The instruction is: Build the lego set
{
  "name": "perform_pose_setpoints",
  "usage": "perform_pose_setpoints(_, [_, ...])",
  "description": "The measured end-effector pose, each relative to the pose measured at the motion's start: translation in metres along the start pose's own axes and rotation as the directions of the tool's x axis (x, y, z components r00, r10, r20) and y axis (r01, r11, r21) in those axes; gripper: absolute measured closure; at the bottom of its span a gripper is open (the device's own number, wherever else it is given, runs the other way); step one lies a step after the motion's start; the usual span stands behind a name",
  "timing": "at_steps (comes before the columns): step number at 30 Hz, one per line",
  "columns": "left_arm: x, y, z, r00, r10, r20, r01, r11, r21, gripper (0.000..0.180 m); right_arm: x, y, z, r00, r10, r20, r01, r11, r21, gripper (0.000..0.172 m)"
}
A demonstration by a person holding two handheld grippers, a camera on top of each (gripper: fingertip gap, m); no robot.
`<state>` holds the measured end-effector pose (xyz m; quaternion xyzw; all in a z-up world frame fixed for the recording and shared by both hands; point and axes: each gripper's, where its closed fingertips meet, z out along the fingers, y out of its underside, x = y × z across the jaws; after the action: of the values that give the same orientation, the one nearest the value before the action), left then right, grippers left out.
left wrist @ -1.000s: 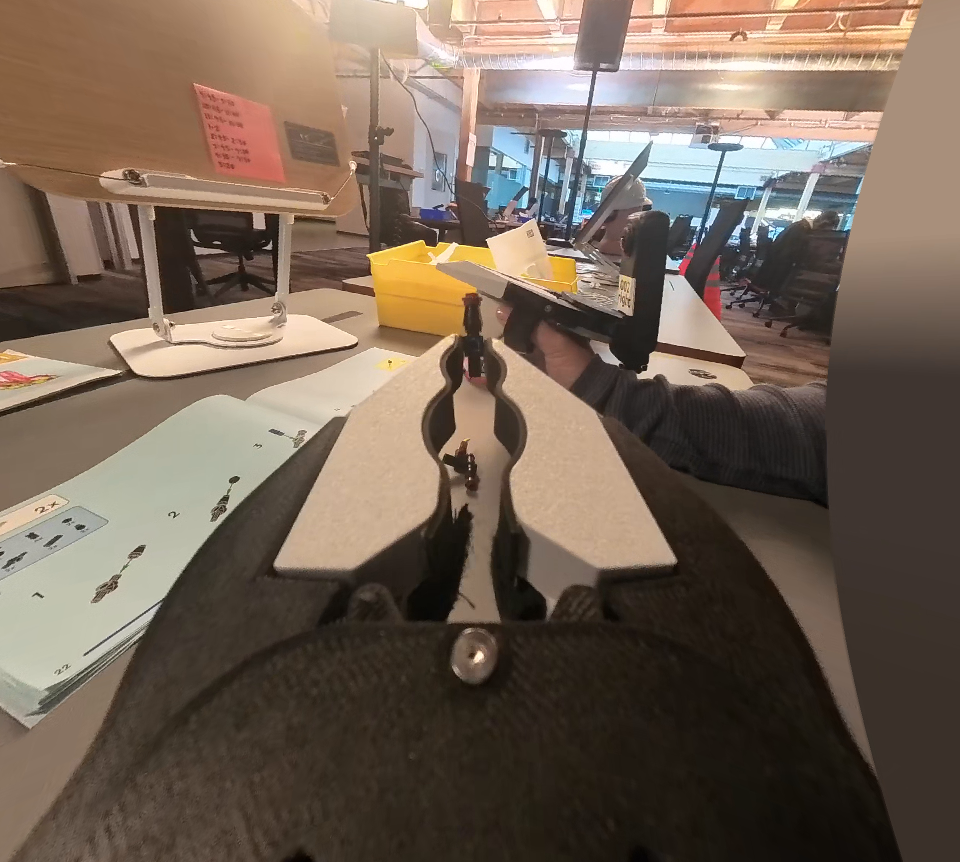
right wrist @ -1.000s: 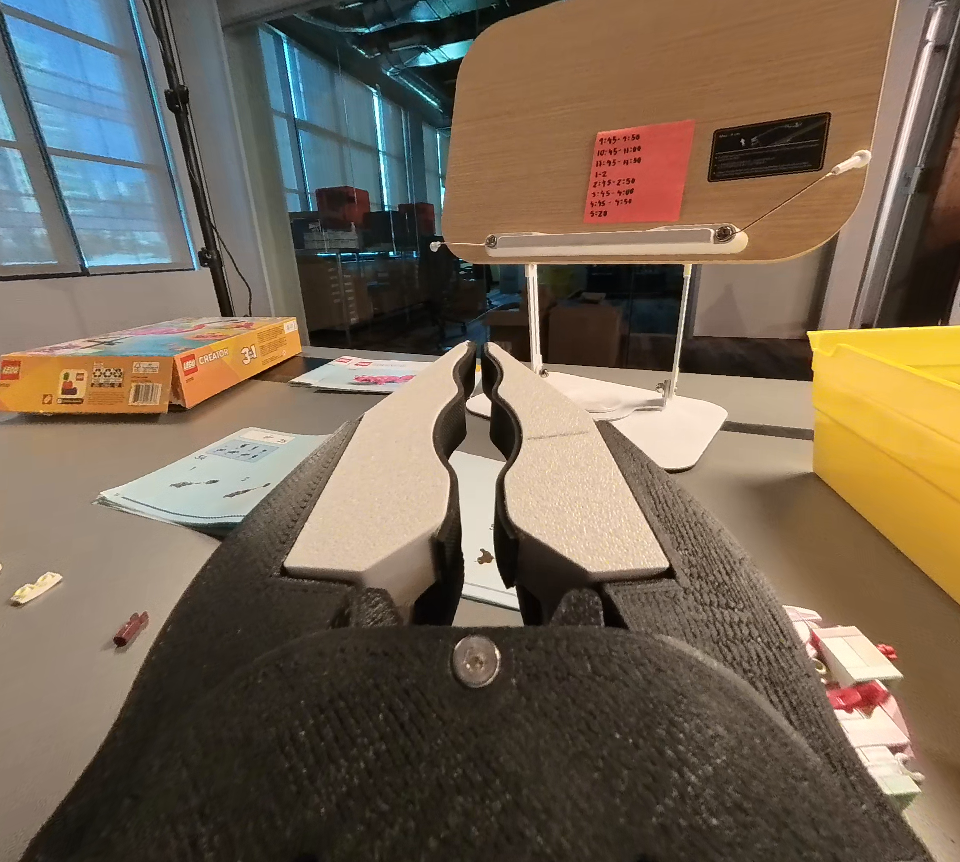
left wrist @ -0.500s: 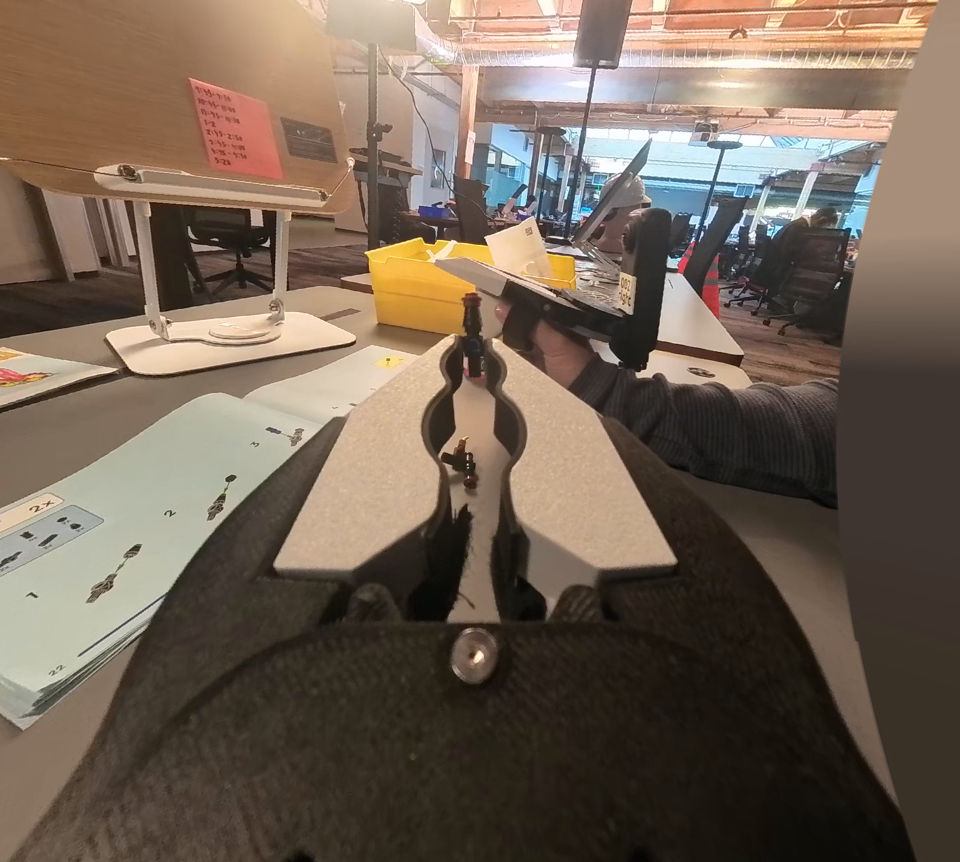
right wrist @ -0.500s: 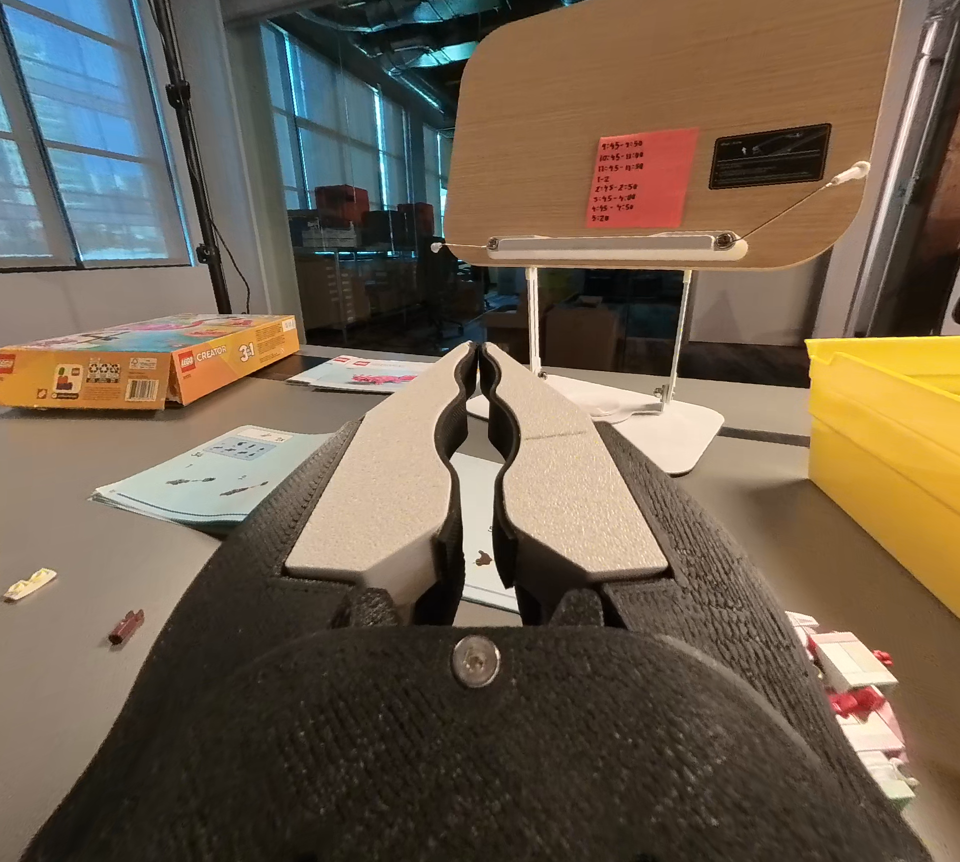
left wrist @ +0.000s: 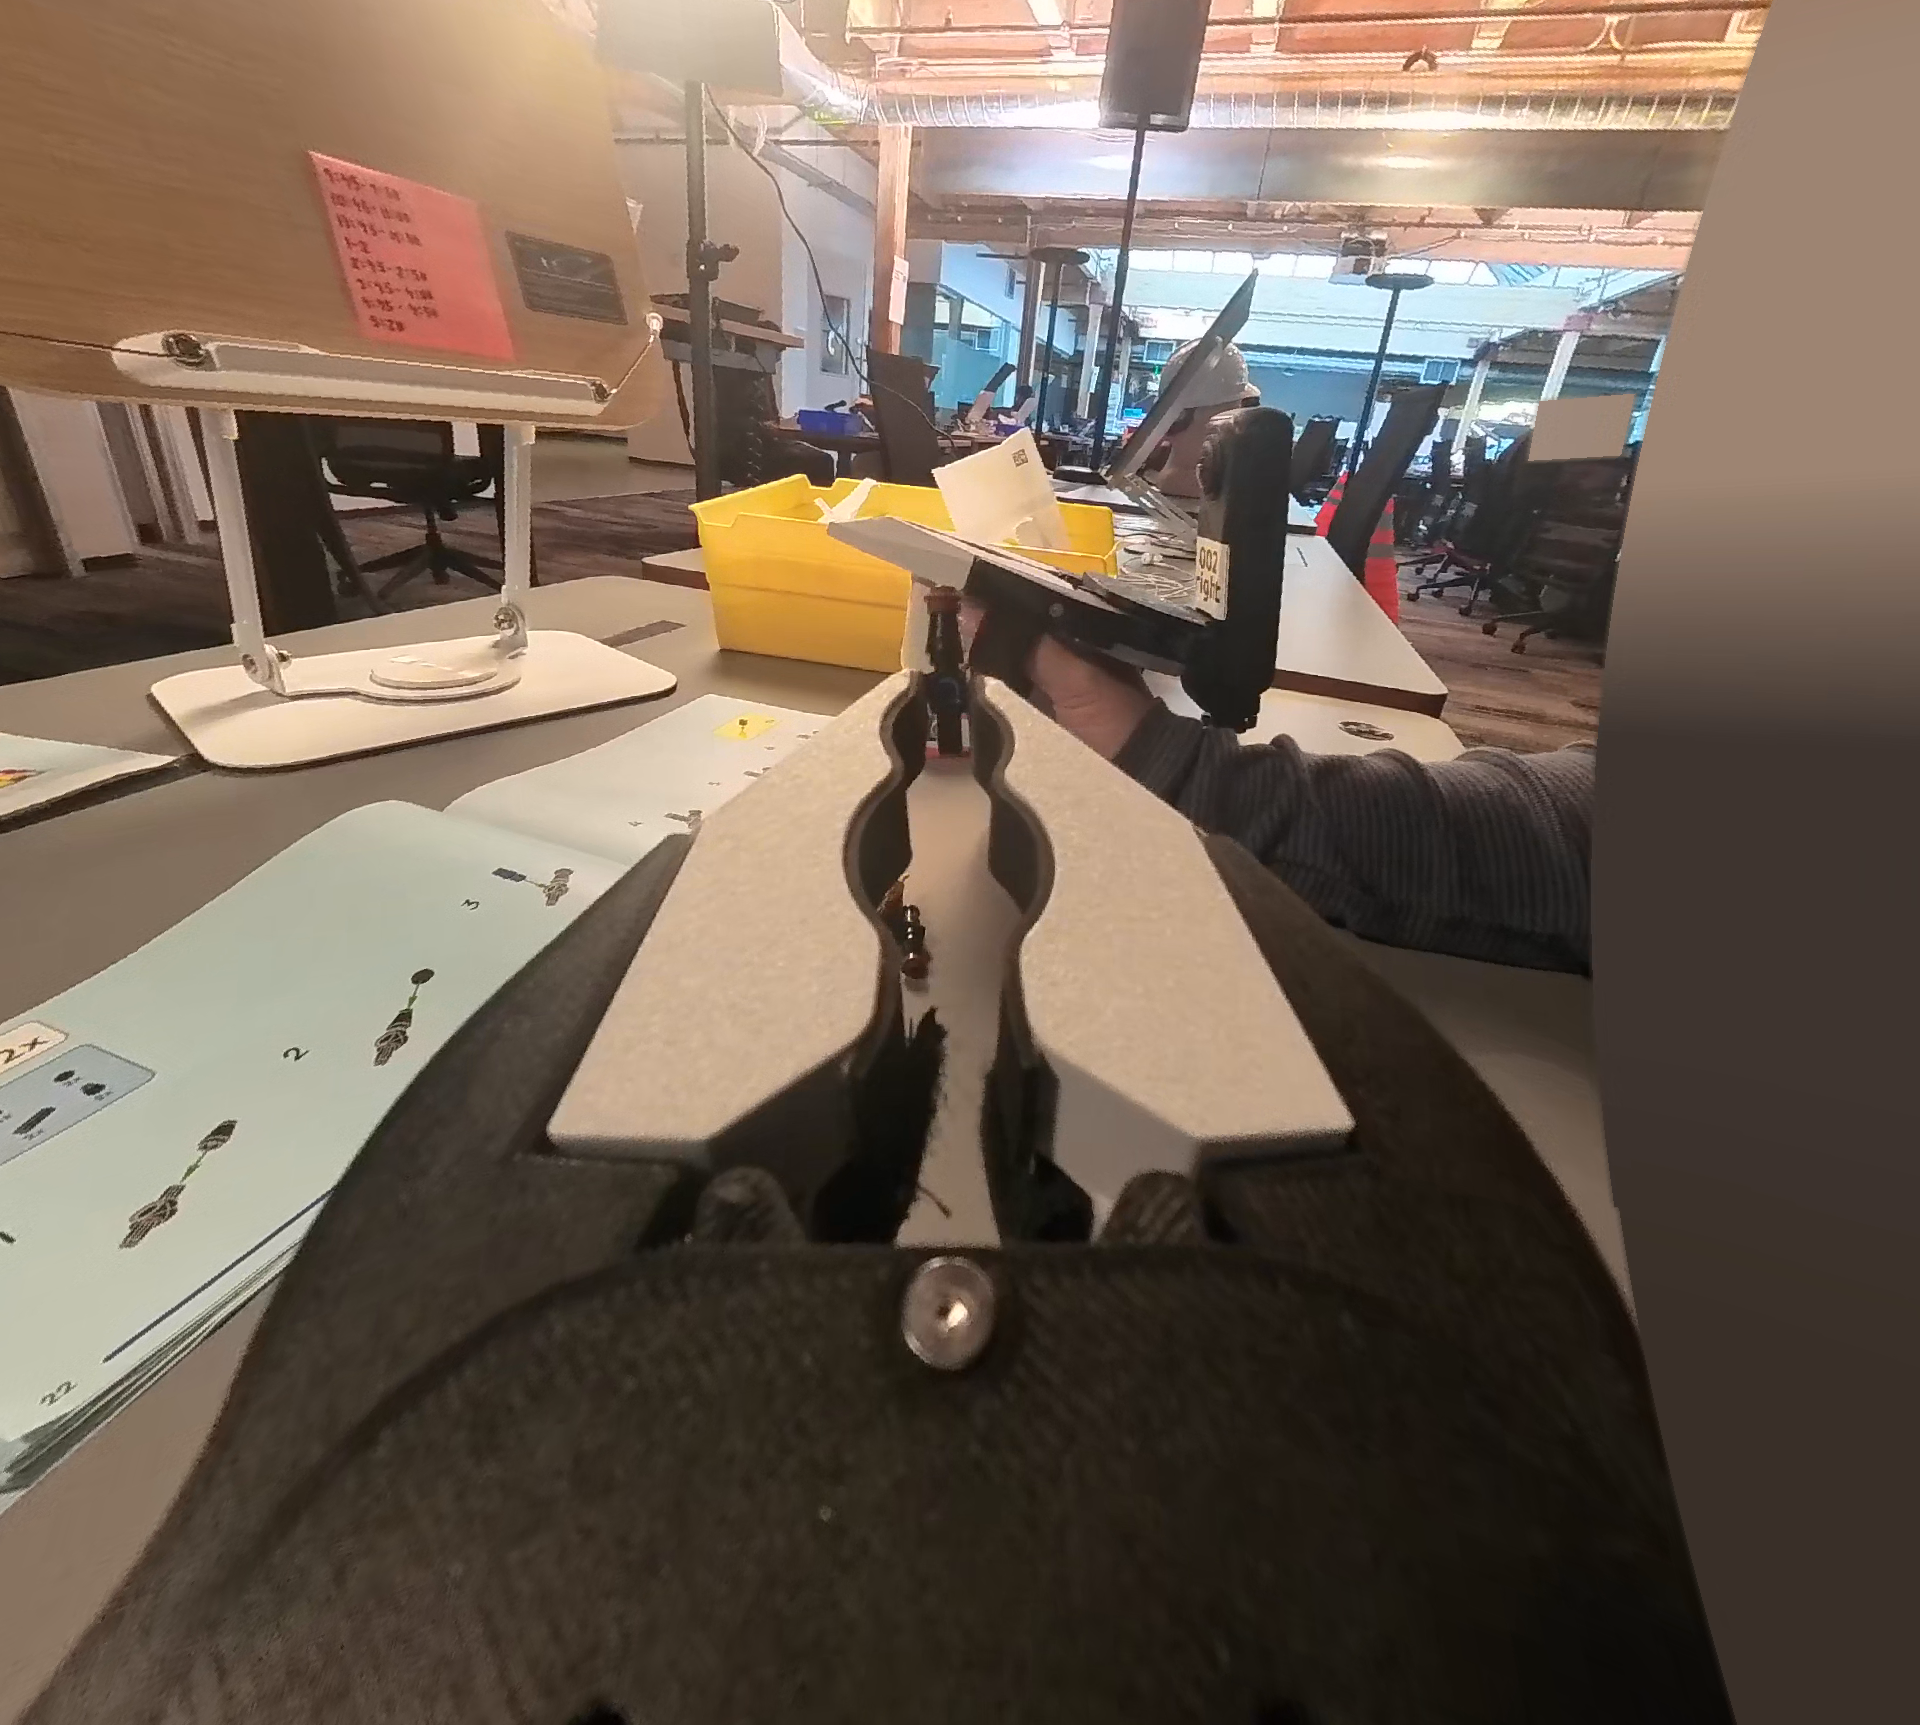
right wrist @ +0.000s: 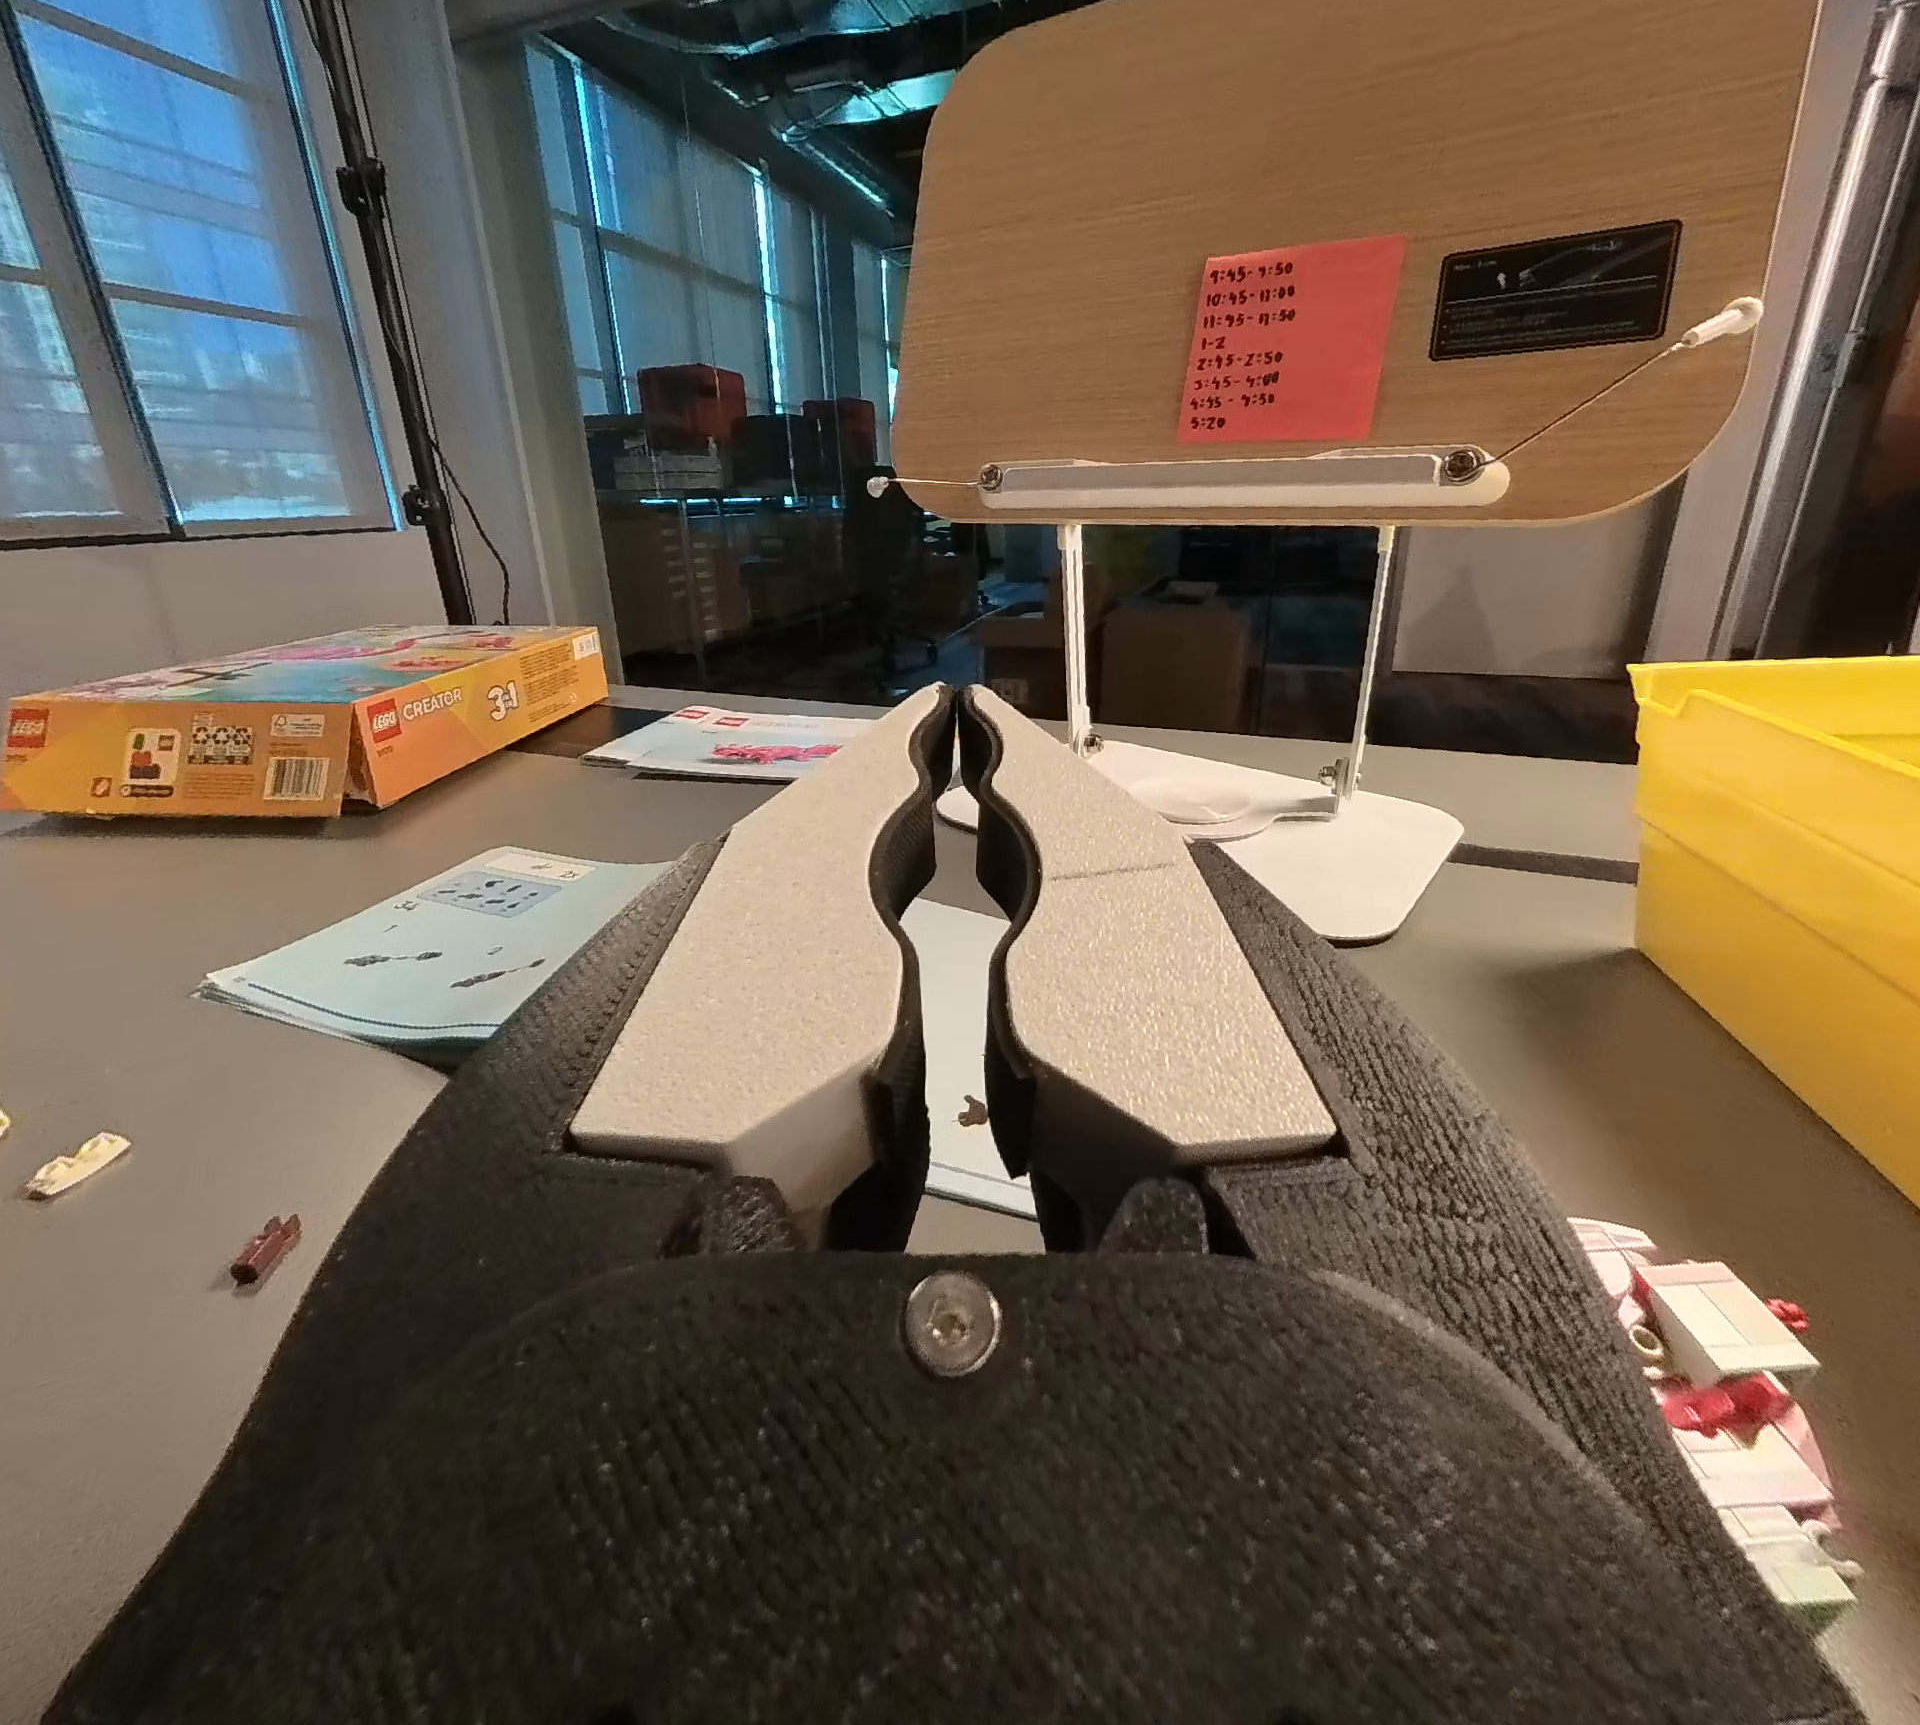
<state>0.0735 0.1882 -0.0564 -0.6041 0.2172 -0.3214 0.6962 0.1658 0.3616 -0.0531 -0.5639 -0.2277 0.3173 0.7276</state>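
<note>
One item only sitting in a grasp: seeing the left gripper pinching a thin dark brick stack at its very tips, both pads pressing on it, stack standing upright and poking above the fingertips, blue round bit at pad level, reddish base just below

Seeing the right gripper closed with tips together and nothing between them; in the left wrist view finding it hovering just over the top of the stack, gripped by a hand; not managing to tell whether touching the stack or just above it

Noting a loose dark brick piece lying on the grey table under the left fingers, an open instruction booklet just left of them, a yellow bin and a wooden book stand farther back

Spotting near the right gripper a pink-and-white brick build at lower right, a dark red piece and a white piece at lower left, an orange box well apart
</note>
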Motion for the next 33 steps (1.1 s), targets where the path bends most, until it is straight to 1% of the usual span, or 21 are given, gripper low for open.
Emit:
perform_pose_setpoints(15, [-0.003,0.0,-0.001,1.0,-0.018,0.01,0.018,1.0,0.007,0.175,0.0,0.002,0.001,1.0,0.015,0.005,-0.015,1.0,-0.01,0.172])
perform_pose_setpoints(25, [-0.002,0.002,0.0,1.0,-0.013,0.008,0.013,1.0,-0.011,0.175,0.001,0.002,0.001,1.0,0.019,0.004,-0.019,1.0,-0.011,0.172])
perform_pose_setpoints(33, [0.005,0.011,0.006,0.997,0.076,0.001,-0.075,0.994,-0.074,0.175,0.001,0.003,0.001,1.0,0.022,0.007,-0.022,1.0,-0.014,0.172])
